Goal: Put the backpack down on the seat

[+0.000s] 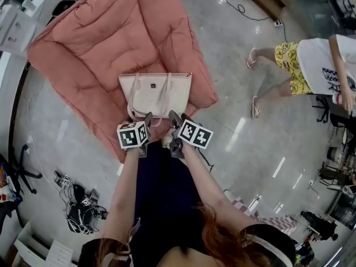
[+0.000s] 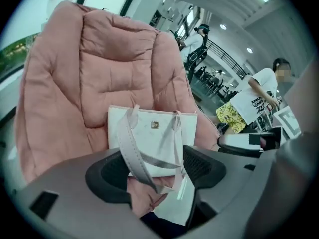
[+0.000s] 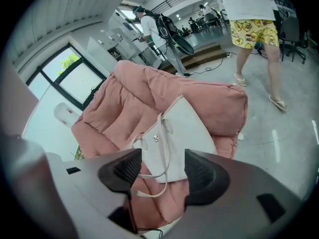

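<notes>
A pale pink handbag with two long straps (image 1: 154,93) lies flat on the front part of a big salmon-pink padded seat (image 1: 100,32). My left gripper (image 1: 148,119) and right gripper (image 1: 176,119) hover side by side just in front of the bag's straps, both open. In the left gripper view the bag (image 2: 159,131) rests against the cushion (image 2: 99,68), and one strap (image 2: 133,151) droops loose through the gap of the left gripper (image 2: 152,167) with no pad pressing on it. The right gripper (image 3: 160,167) frames the bag (image 3: 187,133) and its slack strap loop (image 3: 149,193).
A person in yellow shorts and sandals (image 1: 289,60) stands on the shiny floor to the right. A cable runs across the floor (image 1: 239,7) at the back. Tangled cables and gear (image 1: 78,207) lie at the left, beside a chair base (image 1: 25,171).
</notes>
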Tool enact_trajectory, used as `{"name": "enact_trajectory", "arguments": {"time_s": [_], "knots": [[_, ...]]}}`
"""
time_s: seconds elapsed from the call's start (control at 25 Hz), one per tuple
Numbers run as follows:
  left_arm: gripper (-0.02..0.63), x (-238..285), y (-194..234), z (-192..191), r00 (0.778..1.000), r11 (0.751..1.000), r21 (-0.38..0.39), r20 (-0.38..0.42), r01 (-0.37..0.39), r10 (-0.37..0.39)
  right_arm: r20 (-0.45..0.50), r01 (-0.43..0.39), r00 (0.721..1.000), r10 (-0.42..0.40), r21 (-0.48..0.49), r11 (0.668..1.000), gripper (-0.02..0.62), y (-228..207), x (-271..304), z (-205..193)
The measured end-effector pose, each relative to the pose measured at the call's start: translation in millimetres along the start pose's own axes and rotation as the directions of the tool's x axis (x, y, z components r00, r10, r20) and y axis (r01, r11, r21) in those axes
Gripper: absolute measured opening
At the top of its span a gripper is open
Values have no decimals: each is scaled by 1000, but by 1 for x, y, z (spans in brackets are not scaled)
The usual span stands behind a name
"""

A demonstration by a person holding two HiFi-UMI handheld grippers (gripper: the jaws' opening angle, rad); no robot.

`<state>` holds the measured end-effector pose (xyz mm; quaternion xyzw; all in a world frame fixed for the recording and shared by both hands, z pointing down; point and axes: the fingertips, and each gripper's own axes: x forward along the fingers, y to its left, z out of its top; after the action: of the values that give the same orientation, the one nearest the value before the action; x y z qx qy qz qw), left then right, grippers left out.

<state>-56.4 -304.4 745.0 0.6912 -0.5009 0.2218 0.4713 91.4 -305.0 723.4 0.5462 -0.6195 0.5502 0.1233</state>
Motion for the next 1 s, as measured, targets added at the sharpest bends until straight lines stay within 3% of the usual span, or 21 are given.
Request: {"name": "enact_trajectory", "arguments": {"time_s": [0.72, 1.0], "knots": [[311, -49, -68, 32, 994, 979, 189, 62, 74, -87, 89, -45, 995, 49, -51, 998, 261, 13, -65, 18], [311, -73, -107, 60, 980, 949, 290, 109, 128, -165, 166, -122, 977, 133, -75, 990, 261, 42, -88, 42]]}}
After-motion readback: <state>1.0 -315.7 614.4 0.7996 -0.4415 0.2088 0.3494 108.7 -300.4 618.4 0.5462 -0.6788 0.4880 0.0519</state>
